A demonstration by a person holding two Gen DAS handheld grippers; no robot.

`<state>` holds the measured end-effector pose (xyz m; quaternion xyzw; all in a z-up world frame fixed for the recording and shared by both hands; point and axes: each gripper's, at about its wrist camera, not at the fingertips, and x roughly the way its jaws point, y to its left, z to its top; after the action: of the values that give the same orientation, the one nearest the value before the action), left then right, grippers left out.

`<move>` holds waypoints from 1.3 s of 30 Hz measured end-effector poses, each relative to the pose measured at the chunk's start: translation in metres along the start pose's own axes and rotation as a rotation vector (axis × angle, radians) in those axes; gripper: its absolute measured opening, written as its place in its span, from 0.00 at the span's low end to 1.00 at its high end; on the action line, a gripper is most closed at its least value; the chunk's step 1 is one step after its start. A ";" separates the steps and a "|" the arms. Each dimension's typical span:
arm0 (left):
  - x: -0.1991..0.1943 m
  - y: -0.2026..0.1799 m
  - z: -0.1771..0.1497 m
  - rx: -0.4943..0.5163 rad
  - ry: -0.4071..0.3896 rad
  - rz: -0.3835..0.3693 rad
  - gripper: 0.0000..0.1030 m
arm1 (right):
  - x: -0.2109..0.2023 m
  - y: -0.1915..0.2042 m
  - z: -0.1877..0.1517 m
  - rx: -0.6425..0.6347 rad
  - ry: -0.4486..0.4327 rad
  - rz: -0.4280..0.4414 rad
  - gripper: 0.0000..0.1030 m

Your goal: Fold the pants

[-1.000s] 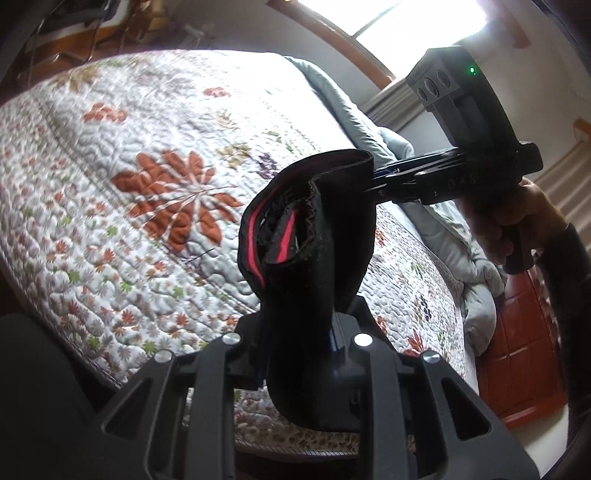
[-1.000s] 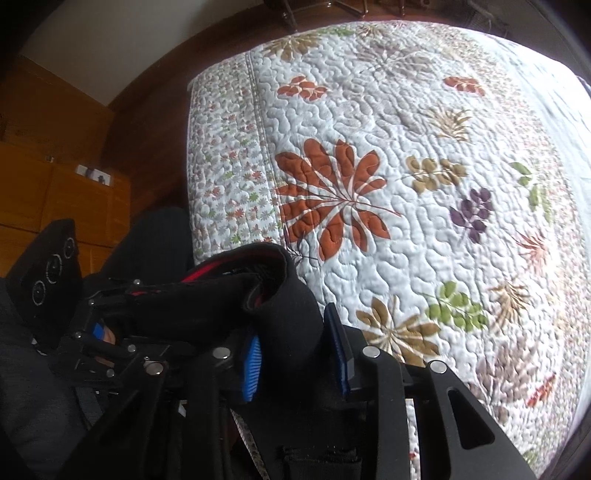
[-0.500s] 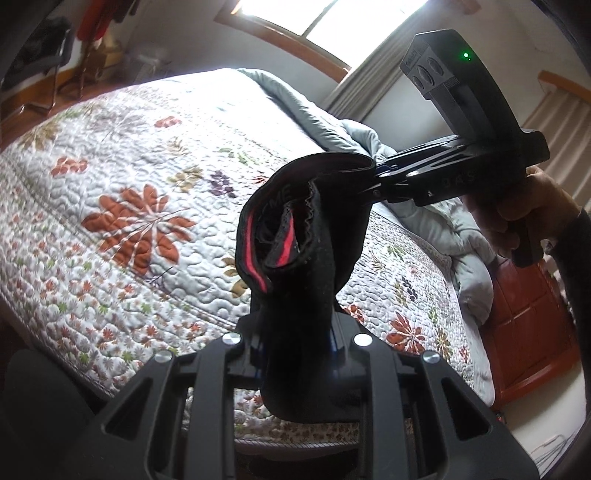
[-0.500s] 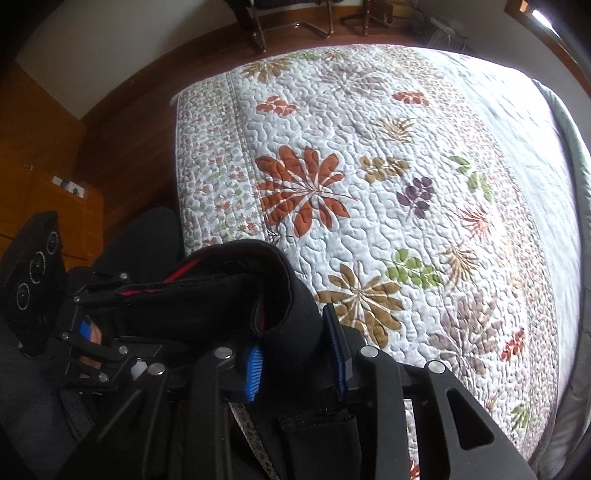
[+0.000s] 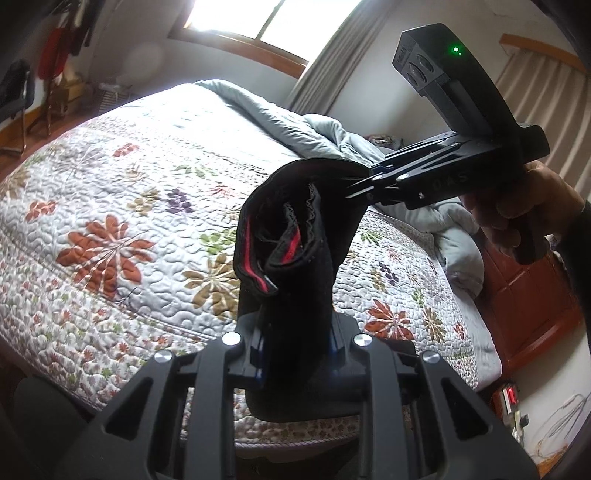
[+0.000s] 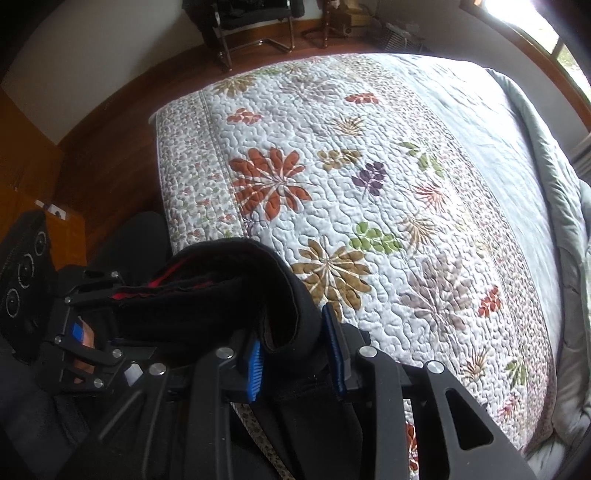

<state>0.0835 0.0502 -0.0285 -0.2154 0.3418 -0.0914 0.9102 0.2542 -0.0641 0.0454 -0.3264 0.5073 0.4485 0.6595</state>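
Black pants point(image 5: 295, 251) with a red inner stripe hang in the air above the bed, stretched between both grippers by the waistband. My left gripper point(image 5: 297, 350) is shut on one part of the band. The right gripper point(image 5: 354, 184), held by a hand point(image 5: 517, 210), pinches the far edge in the left wrist view. In the right wrist view the pants point(image 6: 229, 291) bunch between the blue pads of my right gripper point(image 6: 295, 354), which is shut on them. The left gripper point(image 6: 122, 328) grips the cloth at the left of that view.
A bed with a floral quilt point(image 6: 369, 206) lies below and ahead. A grey duvet point(image 5: 369, 136) is heaped at its far side. A chair point(image 6: 251, 22) stands on the wooden floor beyond the bed. A window point(image 5: 258, 18) and curtains point(image 5: 343, 62) are behind.
Both grippers have risen with the pants, and more of the bed, the window and the far floor has come into view. Both grips on the waistband stay the same.
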 end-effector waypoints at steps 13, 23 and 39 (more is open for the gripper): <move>0.008 -0.057 -0.005 0.109 0.012 -0.031 0.22 | -0.030 -0.022 -0.053 0.051 -0.032 -0.061 0.27; 0.022 -0.102 -0.013 0.186 0.032 -0.075 0.22 | -0.048 -0.046 -0.103 0.101 -0.055 -0.096 0.25; 0.059 -0.153 -0.031 0.260 0.081 -0.135 0.22 | -0.052 -0.077 -0.166 0.151 -0.073 -0.123 0.23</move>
<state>0.1041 -0.1152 -0.0143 -0.1143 0.3484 -0.2046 0.9076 0.2587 -0.2545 0.0481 -0.2898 0.4941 0.3795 0.7265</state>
